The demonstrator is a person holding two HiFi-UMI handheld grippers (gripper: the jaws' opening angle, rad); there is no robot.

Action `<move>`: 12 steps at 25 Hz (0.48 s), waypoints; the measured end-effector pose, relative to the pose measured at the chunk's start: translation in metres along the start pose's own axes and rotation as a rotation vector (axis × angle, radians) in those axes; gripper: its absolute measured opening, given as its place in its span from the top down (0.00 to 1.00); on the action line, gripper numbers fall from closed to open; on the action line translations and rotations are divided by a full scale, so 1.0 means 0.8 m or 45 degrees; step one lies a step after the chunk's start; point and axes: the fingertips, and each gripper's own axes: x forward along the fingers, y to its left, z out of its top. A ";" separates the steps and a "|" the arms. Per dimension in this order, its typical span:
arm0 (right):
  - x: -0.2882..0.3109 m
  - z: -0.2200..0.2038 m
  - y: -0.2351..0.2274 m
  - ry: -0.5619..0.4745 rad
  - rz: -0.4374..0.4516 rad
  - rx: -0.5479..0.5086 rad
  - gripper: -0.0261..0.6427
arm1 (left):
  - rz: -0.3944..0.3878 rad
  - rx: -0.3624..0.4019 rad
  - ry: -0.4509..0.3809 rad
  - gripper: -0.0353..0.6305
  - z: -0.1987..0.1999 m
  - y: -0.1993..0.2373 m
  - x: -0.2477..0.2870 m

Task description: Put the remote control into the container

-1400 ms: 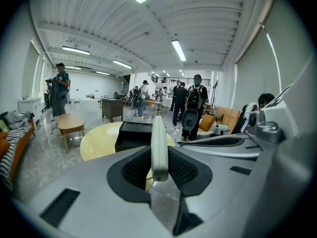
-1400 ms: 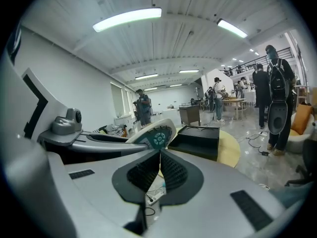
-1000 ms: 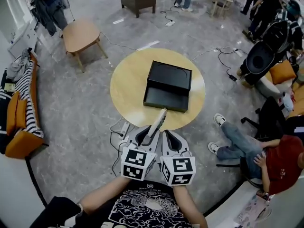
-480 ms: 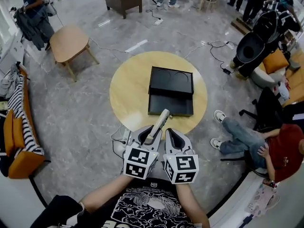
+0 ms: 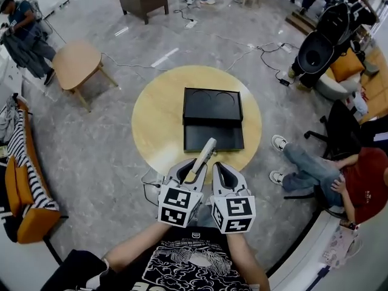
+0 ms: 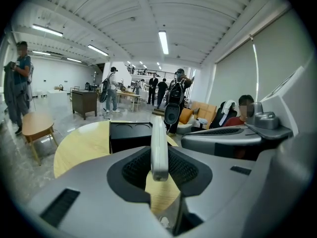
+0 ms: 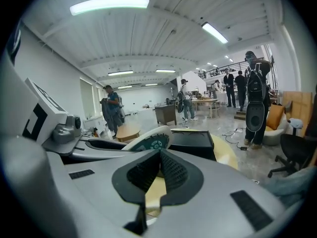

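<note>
grey marble floor (image 5: 97, 162) of open hall, round pale wooden table (image 5: 154, 120) just ahead of tools. left gripper (image 5: 189, 176) clamped on near end of slim white remote control (image 5: 202, 157), remote jutting forward from jaws, raised off table. right gripper (image 5: 225, 177) just beside it on right, jaws closed together, holding nothing. past remote tip: black rectangular open container (image 5: 213, 119) mid-table, lid part on far side. farther right: seated person in red top (image 5: 357, 190).
</note>
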 end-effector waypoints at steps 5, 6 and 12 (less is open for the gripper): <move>0.027 0.005 -0.028 0.020 0.018 -0.009 0.93 | 0.000 0.012 0.018 0.79 0.011 0.005 0.039; 0.032 0.007 -0.034 0.024 0.023 -0.012 0.92 | 0.000 0.018 0.023 0.79 0.015 0.007 0.048; 0.063 0.021 -0.083 0.037 0.050 -0.009 0.93 | -0.016 0.043 0.089 0.79 0.029 0.004 0.107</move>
